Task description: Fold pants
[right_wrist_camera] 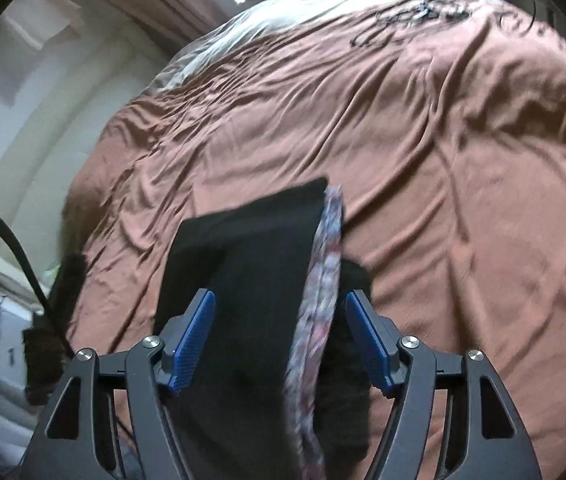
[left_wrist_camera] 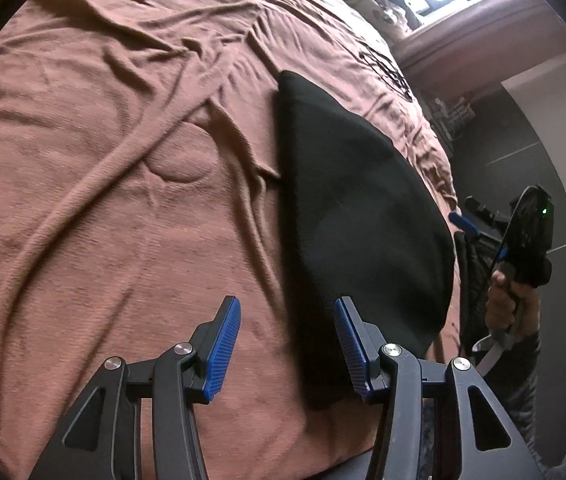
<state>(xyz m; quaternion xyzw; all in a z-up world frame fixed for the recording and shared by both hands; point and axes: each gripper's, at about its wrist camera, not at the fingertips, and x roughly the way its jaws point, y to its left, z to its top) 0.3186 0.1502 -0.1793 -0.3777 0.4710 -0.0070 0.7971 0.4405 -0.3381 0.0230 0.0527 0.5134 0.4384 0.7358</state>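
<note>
On the bedspread (left_wrist_camera: pixel 103 200), black pants (left_wrist_camera: pixel 355 216)

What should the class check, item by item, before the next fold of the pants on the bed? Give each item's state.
1. Left gripper open: ok.
2. Right gripper open: ok.
3. Pants on the bed: ok, a dark folded shape near the edge.
4. Pants between the right fingers: ok, not pinched.
5. Patterned lining tucked in: not ok, it shows along one edge.
6. Pants lying flat throughout: cannot tell.
</note>
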